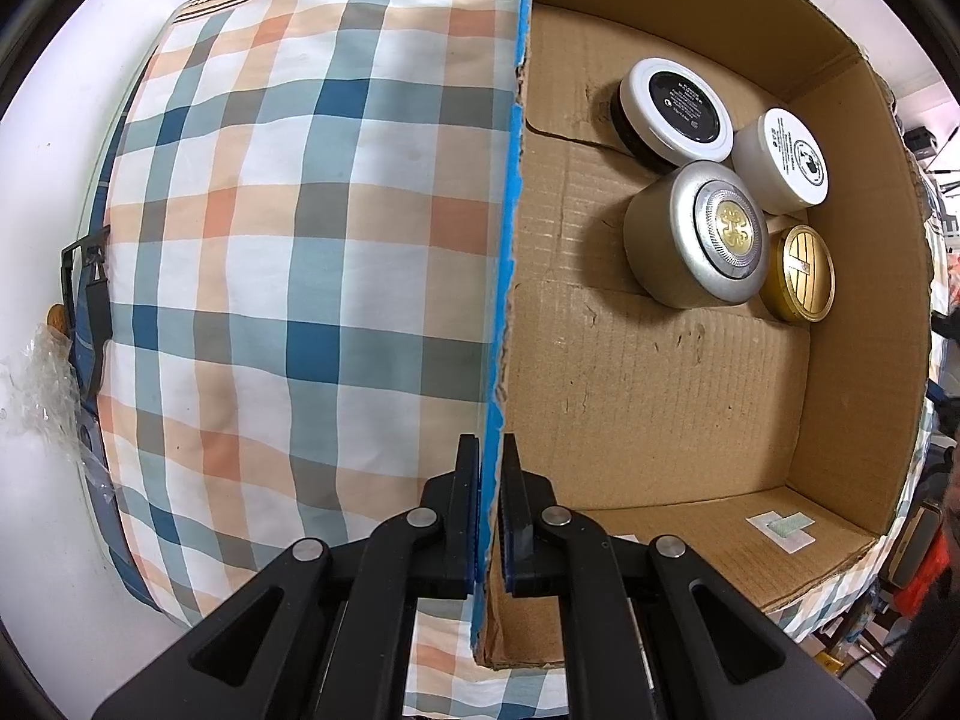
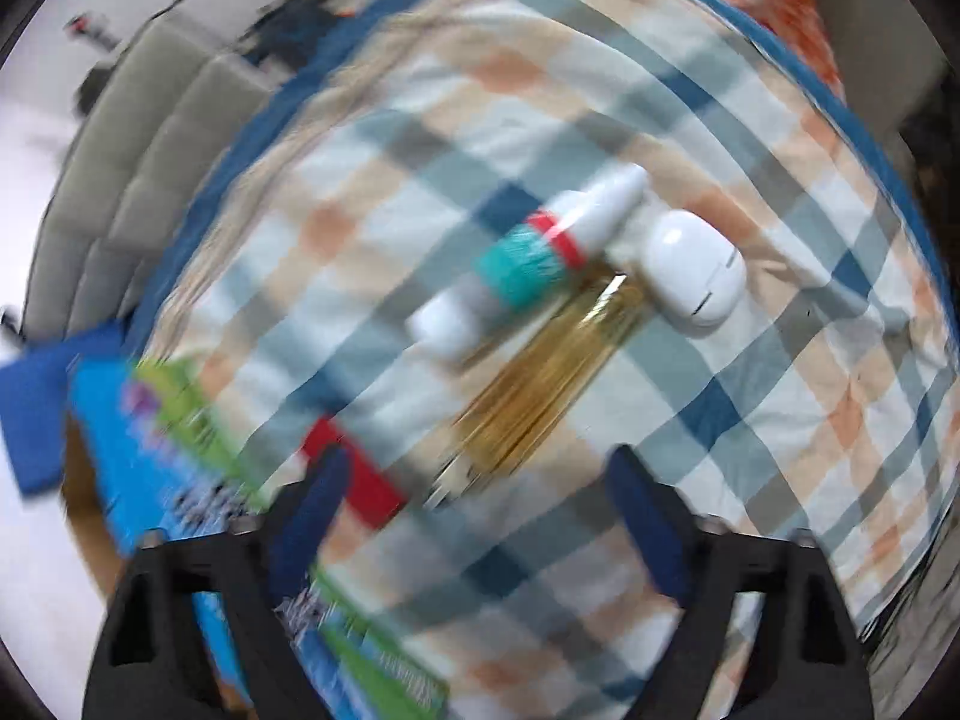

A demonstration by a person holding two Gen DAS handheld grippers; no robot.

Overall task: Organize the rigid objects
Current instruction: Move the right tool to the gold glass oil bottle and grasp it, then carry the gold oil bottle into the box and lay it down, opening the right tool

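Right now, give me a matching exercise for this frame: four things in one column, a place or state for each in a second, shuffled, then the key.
Things
1. silver jar
2. white case
3. left gripper
4. right gripper

Place or state
A. open above the checked cloth, nothing between its fingers
B. inside the cardboard box
C. lying on the cloth beside a tube
D. shut on the box's wall

Pairs: 1-B, 2-C, 3-D, 4-A
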